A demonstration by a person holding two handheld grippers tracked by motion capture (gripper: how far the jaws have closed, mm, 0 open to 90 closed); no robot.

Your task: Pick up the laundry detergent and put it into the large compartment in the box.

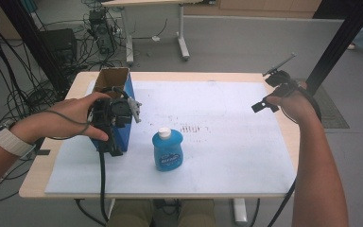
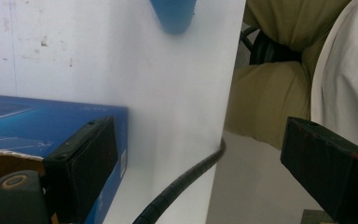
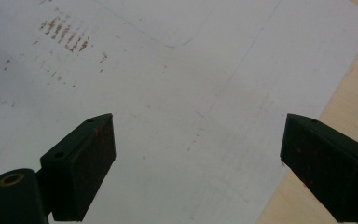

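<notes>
A blue cardboard box (image 1: pixel 123 101) with an open brown top lies at the table's left. My left gripper (image 1: pixel 112 142) is at the box's near end, pointing back toward the person. In the left gripper view it (image 2: pixel 200 140) is open wide: one jaw rests against the blue box (image 2: pixel 37 121), while the other hangs past the table edge over the person's lap. A blue bottle (image 1: pixel 168 150) with a white cap stands upright just right of the box; its base (image 2: pixel 172 14) also shows. My right gripper (image 1: pixel 269 92) hovers open above the table's right edge, with nothing between its jaws (image 3: pixel 198 135).
A white sheet (image 1: pixel 236 137) covers most of the wooden table (image 1: pixel 294 137) and carries brown smudges (image 3: pixel 67 35). My left gripper's cable (image 2: pixel 182 186) trails off the front edge. On the floor are cables and black equipment (image 1: pixel 56 42) at the left, another table's legs (image 1: pixel 182 42) behind, and a black post (image 1: pixel 340 42) at the right.
</notes>
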